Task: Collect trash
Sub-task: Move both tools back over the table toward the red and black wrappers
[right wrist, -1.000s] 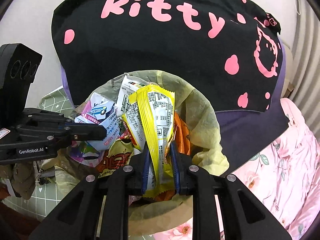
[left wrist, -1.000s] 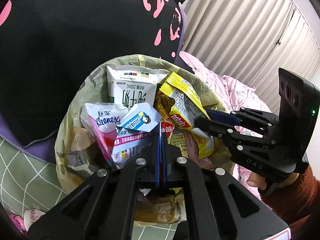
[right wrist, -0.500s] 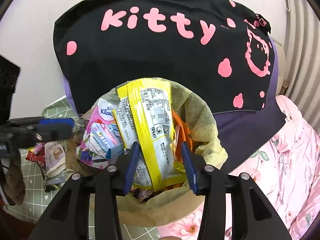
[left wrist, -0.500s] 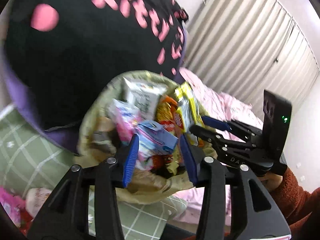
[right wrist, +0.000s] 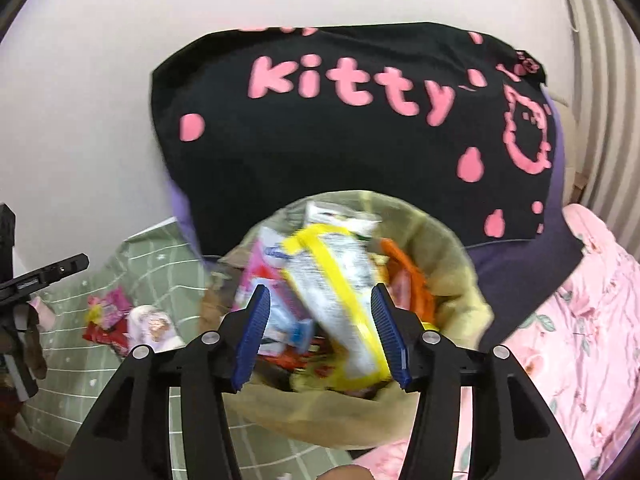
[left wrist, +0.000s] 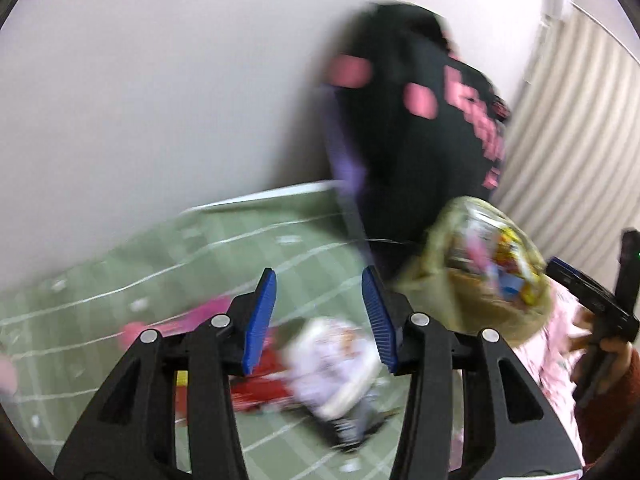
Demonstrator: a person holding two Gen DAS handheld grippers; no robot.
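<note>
Below our right gripper (right wrist: 320,332) the yellow wrapper (right wrist: 340,296) lies loose on the full trash bag (right wrist: 460,276); its jaws have just been opening and touch nothing. Our left gripper (left wrist: 318,316), spread and empty, hangs over the white packet (left wrist: 332,364) and red wrapper (left wrist: 264,384) on the green sheet (left wrist: 120,280), well left of the bag.

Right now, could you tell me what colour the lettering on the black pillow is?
Pink lettering on the black pillow, clearest in the right wrist view.
</note>
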